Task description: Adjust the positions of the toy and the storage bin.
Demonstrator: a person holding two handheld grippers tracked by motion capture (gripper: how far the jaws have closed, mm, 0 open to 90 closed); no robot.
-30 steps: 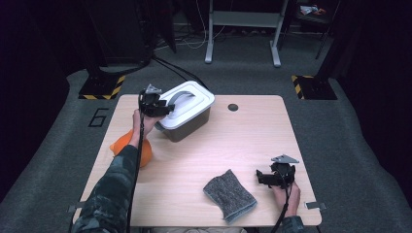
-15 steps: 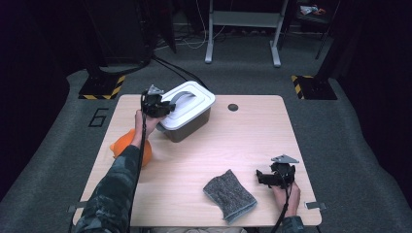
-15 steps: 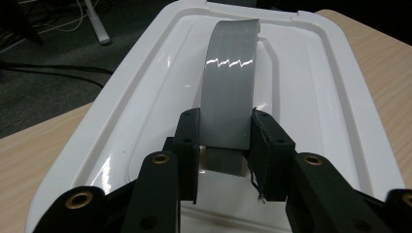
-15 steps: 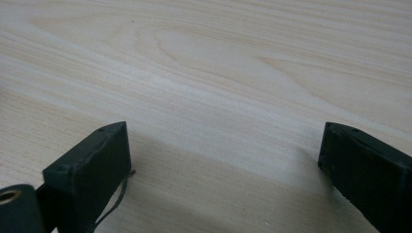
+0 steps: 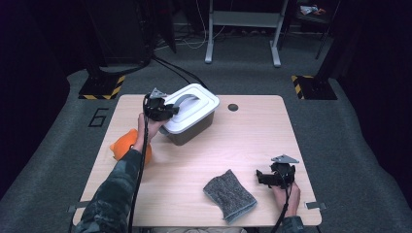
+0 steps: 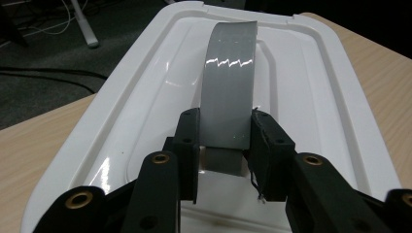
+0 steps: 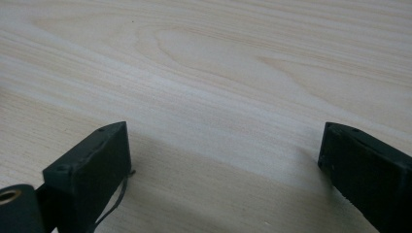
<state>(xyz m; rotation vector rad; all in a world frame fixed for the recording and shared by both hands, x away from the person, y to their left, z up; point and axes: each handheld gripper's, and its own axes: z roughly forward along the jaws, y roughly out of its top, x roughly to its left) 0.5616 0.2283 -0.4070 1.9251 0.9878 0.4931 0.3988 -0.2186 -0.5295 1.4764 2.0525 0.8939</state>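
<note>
Box [image 5: 187, 127] sits at the table's [image 5: 252, 136] far left, lid [image 5: 194, 104] on top, handle [image 6: 228, 92] running along the lid's middle. Left gripper [image 5: 167, 108] is at the box's left end, over the lid, jaws either side of the handle. Nearer the person, left of the box, a soft lump [image 5: 127, 144] lies beside the left forearm. Front centre lies a cloth [image 5: 228, 195], and just right of it the right gripper [image 5: 265, 177], near the table's front right, well apart from the box. A round hole [image 5: 233, 107] lies right of the box near the far edge.
</note>
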